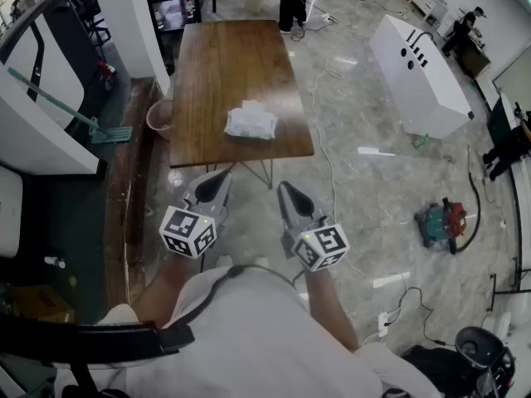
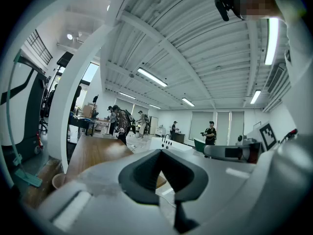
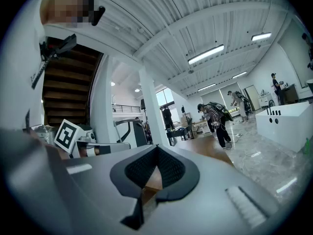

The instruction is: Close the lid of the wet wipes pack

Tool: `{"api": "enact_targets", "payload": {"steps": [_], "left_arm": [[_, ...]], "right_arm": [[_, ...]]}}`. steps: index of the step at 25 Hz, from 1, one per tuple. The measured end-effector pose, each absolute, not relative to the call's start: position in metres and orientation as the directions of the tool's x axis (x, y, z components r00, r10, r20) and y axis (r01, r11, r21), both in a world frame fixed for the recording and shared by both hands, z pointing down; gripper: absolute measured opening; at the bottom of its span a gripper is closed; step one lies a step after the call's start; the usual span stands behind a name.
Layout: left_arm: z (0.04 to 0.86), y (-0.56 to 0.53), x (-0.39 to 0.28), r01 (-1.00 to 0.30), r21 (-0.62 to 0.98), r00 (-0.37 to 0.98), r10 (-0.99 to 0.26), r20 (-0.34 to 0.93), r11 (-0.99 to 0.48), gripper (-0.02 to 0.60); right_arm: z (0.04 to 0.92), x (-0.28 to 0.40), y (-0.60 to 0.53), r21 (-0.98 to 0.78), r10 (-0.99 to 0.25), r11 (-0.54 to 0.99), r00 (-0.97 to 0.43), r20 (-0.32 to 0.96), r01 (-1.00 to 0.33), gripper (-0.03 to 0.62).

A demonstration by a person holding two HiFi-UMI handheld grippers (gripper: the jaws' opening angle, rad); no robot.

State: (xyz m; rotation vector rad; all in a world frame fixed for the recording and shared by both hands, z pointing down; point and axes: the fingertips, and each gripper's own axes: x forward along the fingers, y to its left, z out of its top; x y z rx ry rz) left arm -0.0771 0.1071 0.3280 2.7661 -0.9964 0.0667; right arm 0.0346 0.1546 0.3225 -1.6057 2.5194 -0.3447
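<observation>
Judging by how things lie, the task has barely begun, and nothing touches the pack. At left, the grey two-jaw left gripper (image 1: 217, 182) hovers short of the table's near edge, its jaws clenched together on nothing. Ahead of both grippers, the soft white wet wipes pack (image 1: 250, 121) lies on the long brown wooden table (image 1: 224, 65), close to its near edge. Its lid is too small to read as open or closed. At right, the grey two-jaw right gripper (image 1: 290, 196) is likewise clenched and empty, well apart from the pack. The reach and pressing the lid down remain. There are two grippers, one pack and one table.
</observation>
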Motion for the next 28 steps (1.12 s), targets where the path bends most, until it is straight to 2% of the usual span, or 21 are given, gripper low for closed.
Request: {"api": "enact_targets", "payload": {"steps": [14, 28], "left_arm": [[0.335, 0.1, -0.1, -0.638, 0.186, 0.769, -0.63, 0.106, -0.748, 0.003], [0.346, 0.086, -0.134, -0.599, 0.199, 0.8, -0.591, 0.106, -0.775, 0.003]], "right_arm": [[0.325, 0.018, 0.148, -0.263, -0.899, 0.42, -0.439, 0.011, -0.868, 0.009], [0.338, -0.011, 0.137, -0.261, -0.925, 0.349, -0.376, 0.06, -0.9, 0.009]]}}
